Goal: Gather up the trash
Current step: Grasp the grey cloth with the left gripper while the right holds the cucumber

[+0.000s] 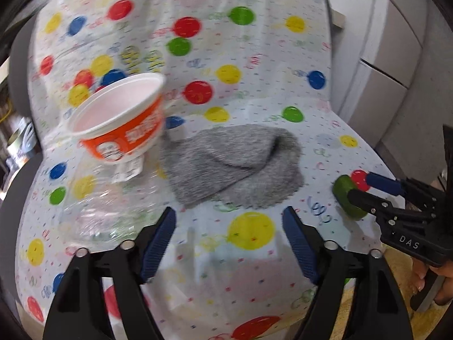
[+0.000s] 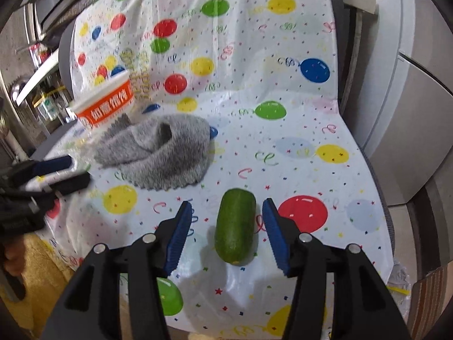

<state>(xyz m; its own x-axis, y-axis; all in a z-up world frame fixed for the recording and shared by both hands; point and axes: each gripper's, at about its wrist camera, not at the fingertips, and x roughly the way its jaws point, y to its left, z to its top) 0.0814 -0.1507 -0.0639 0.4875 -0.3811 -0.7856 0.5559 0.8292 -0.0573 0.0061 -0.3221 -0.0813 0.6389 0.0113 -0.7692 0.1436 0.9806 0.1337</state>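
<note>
- The balloon-print sheet over the chair seat holds everything; I see no bin, so by my judgement nothing is collected.
- The grey cloth lies mid-seat.
- The orange bowl is tipped just behind-left of the cloth.
- The clear plastic bottle lies left of the cloth, beside my left claw, which is wide apart and empty.
- The green vegetable piece, front-right of the cloth, lies between my right claw pads, apart and not touching.

A balloon-print sheet covers the chair, up its back and over the seat. On the seat lies a crumpled grey cloth, left of the sheet's middle. Right of the sheet stand pale cabinet fronts. Left of the sheet, a cluttered shelf with bottles, blurred. Below the sheet's front edge, something yellow and fuzzy shows.
</note>
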